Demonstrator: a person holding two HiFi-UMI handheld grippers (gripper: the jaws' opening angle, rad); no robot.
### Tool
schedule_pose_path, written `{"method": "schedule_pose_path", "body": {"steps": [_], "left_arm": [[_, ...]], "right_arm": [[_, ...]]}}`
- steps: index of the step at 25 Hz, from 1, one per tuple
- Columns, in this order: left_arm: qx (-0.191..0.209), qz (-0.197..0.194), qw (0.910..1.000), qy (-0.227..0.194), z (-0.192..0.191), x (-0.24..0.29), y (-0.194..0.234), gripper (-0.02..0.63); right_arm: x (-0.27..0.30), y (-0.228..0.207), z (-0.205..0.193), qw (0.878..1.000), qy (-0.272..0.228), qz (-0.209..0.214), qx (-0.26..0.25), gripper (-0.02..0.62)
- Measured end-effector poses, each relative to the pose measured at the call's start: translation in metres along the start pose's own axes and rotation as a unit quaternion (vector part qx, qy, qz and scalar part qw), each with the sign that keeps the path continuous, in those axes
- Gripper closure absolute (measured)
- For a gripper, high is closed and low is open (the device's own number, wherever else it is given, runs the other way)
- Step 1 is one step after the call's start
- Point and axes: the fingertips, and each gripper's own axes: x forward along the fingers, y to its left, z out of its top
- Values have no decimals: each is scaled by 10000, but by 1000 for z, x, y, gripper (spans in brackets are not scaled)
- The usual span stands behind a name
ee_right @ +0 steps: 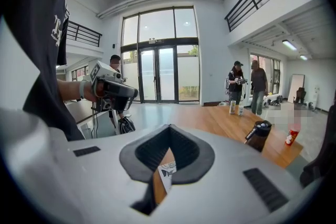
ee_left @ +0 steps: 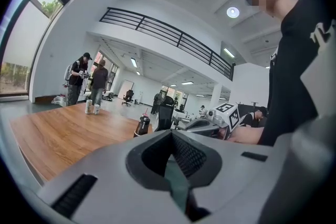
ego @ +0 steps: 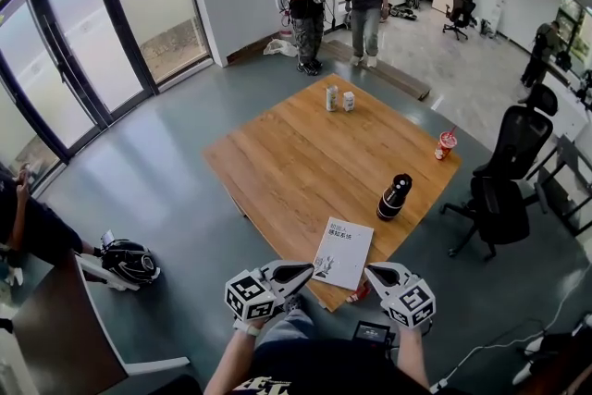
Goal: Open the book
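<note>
The thin white paperback book (ego: 344, 250) lies shut and flat at the near corner of the square wooden table (ego: 296, 162), cover up, close to the near right edge. Nothing holds it.

The left gripper (ego: 308, 269) hangs just off the near left edge, its tip pointing at the book's left side. In its own view the jaws are pressed together, with only floor showing through the slit below them. The right gripper (ego: 371, 270) is off the near right edge, its tip just beside the book's lower right side. Its jaws are also pressed together and hold nothing. Through its slit a strip of wood and a corner of the printed cover show underneath, not between the pads.

A tall black flask (ego: 394, 197) stands near the right edge beyond the book. A red cup (ego: 446, 144) with a straw sits at the right corner, and two small cans (ego: 339, 98) stand towards the far corner, all well apart from the book.

By my reading this is the approach, and the opening has not begun. The next move probably calls for one gripper to press the book down so that it does not slide off the corner. The other would then work a closed tip under the cover's free edge and lift it over. Which side is the free edge cannot be told from here.
</note>
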Motion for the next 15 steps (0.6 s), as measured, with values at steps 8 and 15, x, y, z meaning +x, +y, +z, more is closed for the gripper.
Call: {"method": "schedule_pose_path", "body": {"steps": [8,15], "left_arm": [[-94,3,9999,-35,2,0,23,600],[-174,-111,9998,-43,6,4,43,600]], "right_arm": [[18,-7,6,9999,116,20,-55,607],[35,-15,12,9997,235,-28,-77,607]]}}
